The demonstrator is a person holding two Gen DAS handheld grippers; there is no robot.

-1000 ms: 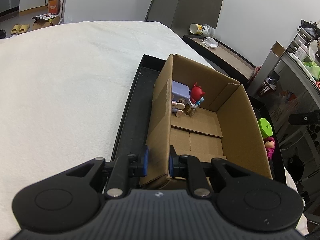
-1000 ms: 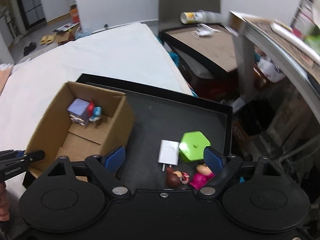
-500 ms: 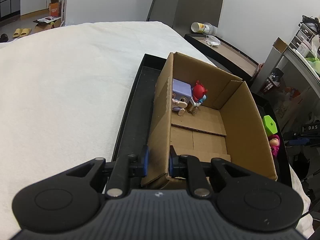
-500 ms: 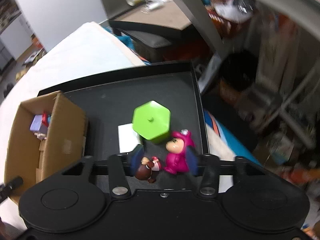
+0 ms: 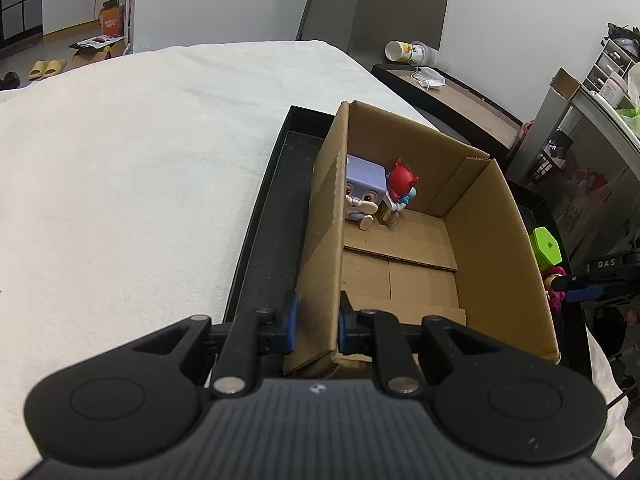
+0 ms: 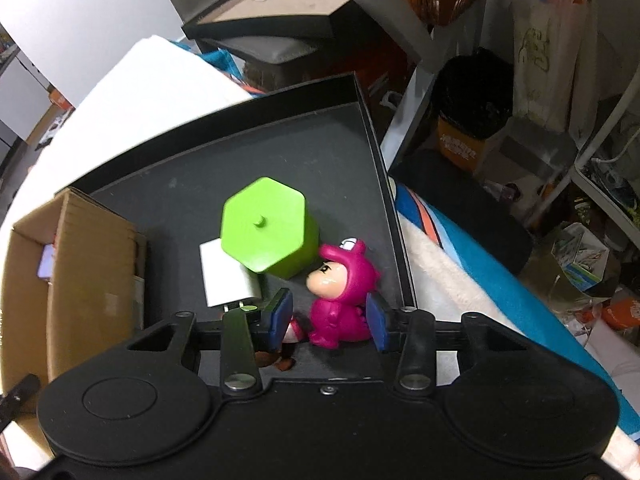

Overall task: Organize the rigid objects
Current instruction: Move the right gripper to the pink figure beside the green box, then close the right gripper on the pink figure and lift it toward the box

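Left gripper (image 5: 316, 322): pinched the cardboard box (image 5: 496, 216) wall.
Right gripper (image 6: 330, 312): jaws had just closed around the pink figurine (image 6: 340, 292), pads flanking it, contact unclear.

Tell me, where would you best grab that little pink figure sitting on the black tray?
Around its round body, coming from above. The pink figure sits upright with a bulky head, and the green hexagonal box crowds it behind, so the body's two sides offer the freest spots. The right claw already straddles it there, a blue pad on either side.
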